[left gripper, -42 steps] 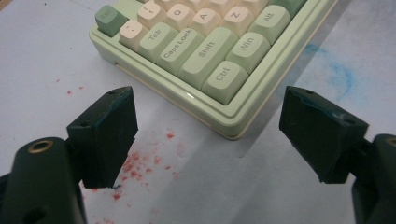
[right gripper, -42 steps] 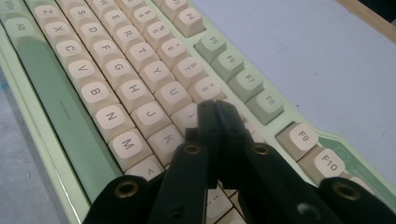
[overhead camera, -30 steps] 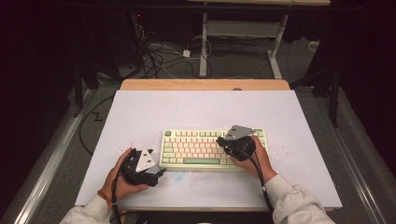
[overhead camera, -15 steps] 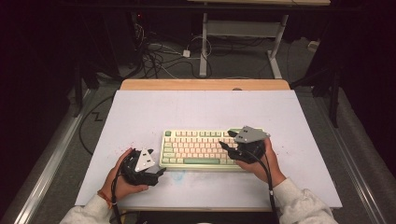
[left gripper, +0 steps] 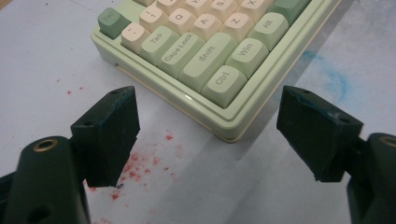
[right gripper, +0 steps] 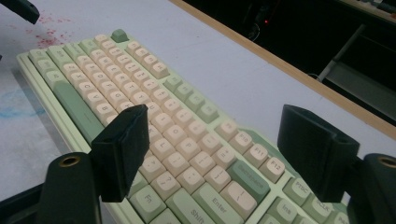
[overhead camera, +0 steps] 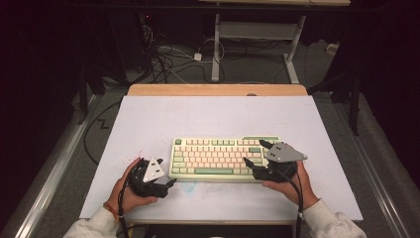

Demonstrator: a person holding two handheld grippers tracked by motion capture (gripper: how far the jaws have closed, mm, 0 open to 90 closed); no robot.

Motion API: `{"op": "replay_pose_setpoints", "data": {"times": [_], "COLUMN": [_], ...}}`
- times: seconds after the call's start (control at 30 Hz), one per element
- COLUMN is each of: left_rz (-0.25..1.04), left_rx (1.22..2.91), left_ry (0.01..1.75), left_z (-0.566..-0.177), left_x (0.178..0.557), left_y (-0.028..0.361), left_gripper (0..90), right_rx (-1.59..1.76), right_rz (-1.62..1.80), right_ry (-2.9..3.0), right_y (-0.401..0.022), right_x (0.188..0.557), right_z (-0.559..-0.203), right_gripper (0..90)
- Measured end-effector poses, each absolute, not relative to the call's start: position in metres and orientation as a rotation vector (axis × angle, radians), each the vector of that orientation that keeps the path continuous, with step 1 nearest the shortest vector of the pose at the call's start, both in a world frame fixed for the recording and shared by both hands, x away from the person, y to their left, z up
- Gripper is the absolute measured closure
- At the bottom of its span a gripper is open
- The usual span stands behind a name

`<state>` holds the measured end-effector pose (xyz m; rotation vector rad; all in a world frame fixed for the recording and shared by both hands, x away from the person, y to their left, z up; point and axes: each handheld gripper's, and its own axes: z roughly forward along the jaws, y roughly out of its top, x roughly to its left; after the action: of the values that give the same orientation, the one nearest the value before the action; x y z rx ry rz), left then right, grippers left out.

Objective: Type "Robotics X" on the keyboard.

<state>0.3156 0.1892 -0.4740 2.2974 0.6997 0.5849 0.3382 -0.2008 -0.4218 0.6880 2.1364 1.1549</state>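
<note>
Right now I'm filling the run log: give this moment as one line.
left tool: open, at keyboard's near-left corner | right tool: jaws just opened, nothing between, over right-hand keys | keyboard: flat on table

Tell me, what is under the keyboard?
The keyboard lies on a white sheet over the wooden table. Whatever is directly beneath it is covered.

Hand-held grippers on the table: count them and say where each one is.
2. The left hand-held gripper rests on the table by the keyboard's near left corner. The right hand-held gripper sits over the keyboard's right end. Both have open, empty jaws.
</note>
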Motion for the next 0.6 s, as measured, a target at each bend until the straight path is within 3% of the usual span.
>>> {"op": "replay_pose_setpoints", "data": {"times": [0.33,0.6], "left_rz": [0.596,0.595], "left_rx": [2.304,2.306], "left_ry": [0.707,0.702], "left_z": [-0.473,-0.470], "left_x": [0.315,0.315], "left_y": [0.189,0.187], "left_gripper": [22.1,35.8], "right_rx": [0.703,0.737], "right_rz": [1.129,1.089], "right_ry": [2.115,2.102], "right_y": [-0.216,-0.233], "right_x": [0.325,0.314], "right_z": [-0.431,-0.443], "right_gripper": [23.4,24.0]}}
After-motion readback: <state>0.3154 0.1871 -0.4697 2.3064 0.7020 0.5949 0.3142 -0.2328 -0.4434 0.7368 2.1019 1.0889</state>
